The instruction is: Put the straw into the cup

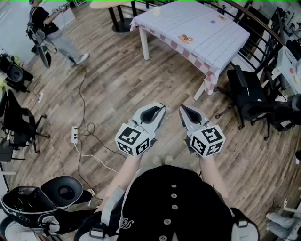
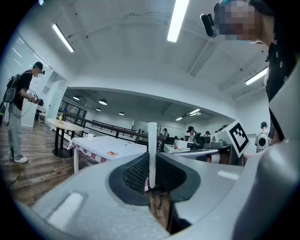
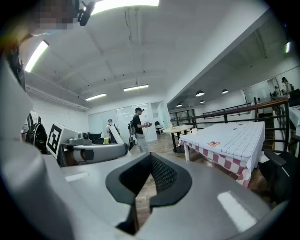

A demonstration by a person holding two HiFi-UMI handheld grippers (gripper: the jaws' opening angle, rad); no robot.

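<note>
– When I look down in the head view, left gripper (image 1: 160,109) and right gripper (image 1: 183,109) sit side by side over the wood floor (image 1: 117,70), cup (image 1: 156,10) way off on the checked table (image 1: 221,42)
– yep. Left gripper view: jaws pinched on the white straw (image 2: 152,150), standing upright. Right gripper view: jaws closed together, nothing in them

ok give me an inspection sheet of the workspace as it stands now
surface: table with checked cloth, ahead across the wood floor
job's things: straw upright in left hand-held gripper; cup on table
clutter: black case on floor
grippers: left hand-held gripper shut on straw; right hand-held gripper shut, empty
cables: power strip and cable on floor
surroundings: chairs beside table; person far off
</note>
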